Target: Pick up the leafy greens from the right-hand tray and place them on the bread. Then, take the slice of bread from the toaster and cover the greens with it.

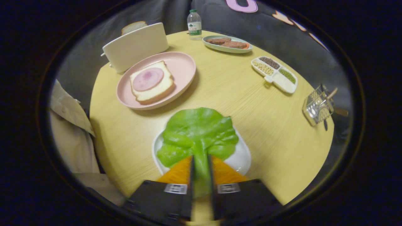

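The jaws of the gripper (200, 163) are clamped on the stem of the leafy greens (198, 133), whose leaf spreads just ahead of them over a white tray (240, 158) on the yellow counter (251, 110). Beyond, to the left, a pink plate (182, 67) carries a slice of bread (154, 89) topped with a round of ham (148, 79). Just behind the plate stands the cream toaster (136, 47), a second bread slice (133, 26) poking from its top. Farther off sit a dish of patties (226, 43) and a bottle (194, 24).
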`<state>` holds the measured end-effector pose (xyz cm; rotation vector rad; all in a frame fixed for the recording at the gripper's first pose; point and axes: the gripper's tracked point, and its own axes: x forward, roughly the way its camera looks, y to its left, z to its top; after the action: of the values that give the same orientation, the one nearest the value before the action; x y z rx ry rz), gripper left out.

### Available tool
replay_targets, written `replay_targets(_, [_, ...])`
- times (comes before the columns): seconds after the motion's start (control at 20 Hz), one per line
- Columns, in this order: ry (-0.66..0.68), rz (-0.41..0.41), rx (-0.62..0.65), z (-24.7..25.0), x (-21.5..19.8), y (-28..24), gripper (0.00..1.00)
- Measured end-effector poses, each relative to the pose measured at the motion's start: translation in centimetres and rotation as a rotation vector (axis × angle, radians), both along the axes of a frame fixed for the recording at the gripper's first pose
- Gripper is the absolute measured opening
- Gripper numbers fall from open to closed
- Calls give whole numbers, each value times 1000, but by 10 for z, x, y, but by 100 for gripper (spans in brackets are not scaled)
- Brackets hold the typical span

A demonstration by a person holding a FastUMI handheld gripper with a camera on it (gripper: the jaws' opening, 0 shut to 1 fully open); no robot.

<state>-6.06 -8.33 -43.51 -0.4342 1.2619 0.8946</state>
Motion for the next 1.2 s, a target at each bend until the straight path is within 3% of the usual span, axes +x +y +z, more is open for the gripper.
replay_targets(0.05, [-7, -6, -2, 1, 1, -2, 17])
replay_targets(0.15, [-17, -5, -3, 1, -2, -1, 17])
replay_targets(0.25, [-31, 32, -8, 2, -7, 3, 4])
replay_targets(0.4, [-49, 30, -4, 11, -8, 5, 3])
replay_targets(0.8, [-149, -86, 5, 71, 16, 14, 3])
replay_targets(1.2, [-190, -61, 52, 111, 7, 80, 3])
